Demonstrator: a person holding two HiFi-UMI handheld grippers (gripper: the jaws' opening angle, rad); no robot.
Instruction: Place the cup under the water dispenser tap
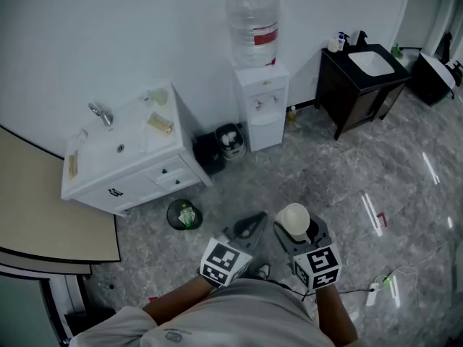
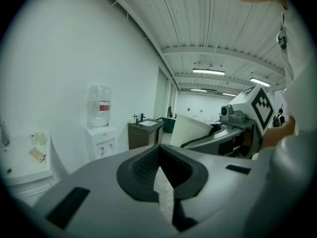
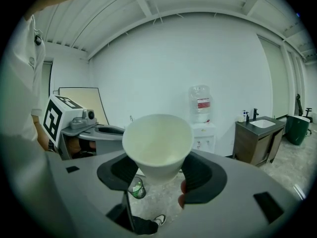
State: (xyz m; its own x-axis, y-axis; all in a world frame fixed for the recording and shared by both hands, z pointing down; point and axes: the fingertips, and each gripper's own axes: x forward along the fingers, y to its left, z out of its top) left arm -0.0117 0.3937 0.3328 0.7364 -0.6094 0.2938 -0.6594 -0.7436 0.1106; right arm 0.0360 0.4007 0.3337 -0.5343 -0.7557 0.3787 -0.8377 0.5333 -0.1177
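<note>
A white paper cup (image 1: 294,220) stands upright between the jaws of my right gripper (image 1: 296,231), which is shut on it low on its sides. In the right gripper view the cup (image 3: 157,143) fills the middle and its inside looks empty. The white water dispenser (image 1: 260,105), with a clear bottle (image 1: 253,26) on top, stands against the far wall, well apart from both grippers. Its taps (image 1: 265,101) sit in a recess on the front. My left gripper (image 1: 248,229) hovers beside the right one, shut, with nothing in it. The dispenser (image 3: 203,128) shows small behind the cup.
A white vanity with a basin (image 1: 87,183) stands at the left, a black vanity (image 1: 343,85) at the right. Two bins (image 1: 221,147) sit left of the dispenser, and a small green-lined bin (image 1: 184,215) sits on the grey marble floor nearer me. A power strip (image 1: 374,293) lies lower right.
</note>
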